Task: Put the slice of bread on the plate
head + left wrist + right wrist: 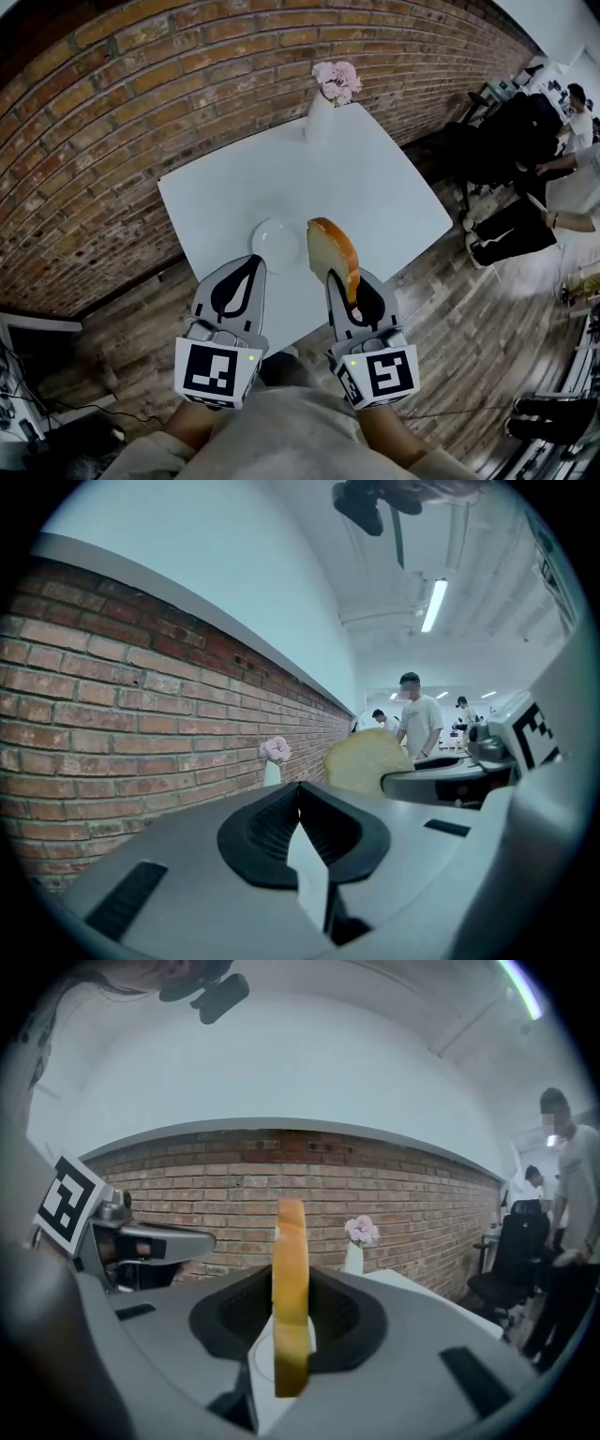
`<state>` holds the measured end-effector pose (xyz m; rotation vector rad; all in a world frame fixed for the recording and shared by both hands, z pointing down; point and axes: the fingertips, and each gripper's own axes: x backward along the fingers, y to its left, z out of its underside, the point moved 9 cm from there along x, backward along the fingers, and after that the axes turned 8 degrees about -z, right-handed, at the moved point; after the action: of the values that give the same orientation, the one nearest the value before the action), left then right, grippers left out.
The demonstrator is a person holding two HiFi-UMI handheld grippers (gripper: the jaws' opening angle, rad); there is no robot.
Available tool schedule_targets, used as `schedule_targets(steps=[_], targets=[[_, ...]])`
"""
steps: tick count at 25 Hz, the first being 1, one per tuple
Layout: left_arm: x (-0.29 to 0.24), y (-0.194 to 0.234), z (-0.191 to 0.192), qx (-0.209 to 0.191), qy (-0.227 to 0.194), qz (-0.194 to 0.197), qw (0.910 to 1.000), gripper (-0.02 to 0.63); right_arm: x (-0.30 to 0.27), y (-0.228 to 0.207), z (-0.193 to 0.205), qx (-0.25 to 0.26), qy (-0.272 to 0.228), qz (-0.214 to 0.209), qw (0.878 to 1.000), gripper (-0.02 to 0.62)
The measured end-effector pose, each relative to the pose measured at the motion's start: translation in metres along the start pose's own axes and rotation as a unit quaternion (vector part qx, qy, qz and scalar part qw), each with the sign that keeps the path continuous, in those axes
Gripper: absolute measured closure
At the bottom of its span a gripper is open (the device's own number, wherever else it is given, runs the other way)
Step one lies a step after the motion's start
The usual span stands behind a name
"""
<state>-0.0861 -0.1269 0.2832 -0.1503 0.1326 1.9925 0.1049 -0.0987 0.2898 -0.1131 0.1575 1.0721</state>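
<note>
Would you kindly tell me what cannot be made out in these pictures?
Head view: the pads of the right gripper, covered by the slice of bread.
Left gripper view: the plate, hidden behind the body of the left gripper.
Right gripper view: the bread's flat faces, since it stands edge-on.
Head view: the near edge of the table, behind both grippers.

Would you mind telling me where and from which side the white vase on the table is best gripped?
Probably around the slim body of the vase, below the pink flowers, coming in level from the near side of the table. It stands upright at the table's far edge, so the near side looks open. The blooms on top would get in the way of a grip from above.
</note>
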Motion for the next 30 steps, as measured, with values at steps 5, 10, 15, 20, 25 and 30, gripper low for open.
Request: schedule_targets(steps=[5, 10, 15, 20, 25, 30], targets=[[-0.015, 0.004, 0.016, -0.001, 0.017, -0.015, 0.9997, 0.595, -0.027, -0.015, 0.022, -0.017, 0.026, -0.042, 0.999, 0.499], [-0.026, 0.007, 0.033, 0.004, 0.036, -0.031, 0.9988, 0.595, -0.056, -0.027, 0.051, -0.031, 0.059, -0.075, 0.995, 0.499], [-0.037, 0.014, 0.046, 0.011, 0.049, -0.049, 0.9975, 0.595, -0.092, -0.032, 0.076, -0.043, 0.099, -0.115, 0.987, 0.499], [-0.046, 0.022, 0.051, 0.017, 0.060, -0.069, 0.9957, 0.595, -0.120, -0.034, 0.095, -0.050, 0.135, -0.145, 0.979, 0.499], [-0.056, 0.031, 0.056, 0.021, 0.069, -0.077, 0.9944, 0.595, -0.139, -0.033, 0.108, -0.065, 0.162, -0.164, 0.971, 0.499], [-0.066, 0.036, 0.059, 0.019, 0.078, -0.078, 0.9937, 0.595, -0.153, -0.032, 0.119, -0.071, 0.192, -0.179, 0.962, 0.499]])
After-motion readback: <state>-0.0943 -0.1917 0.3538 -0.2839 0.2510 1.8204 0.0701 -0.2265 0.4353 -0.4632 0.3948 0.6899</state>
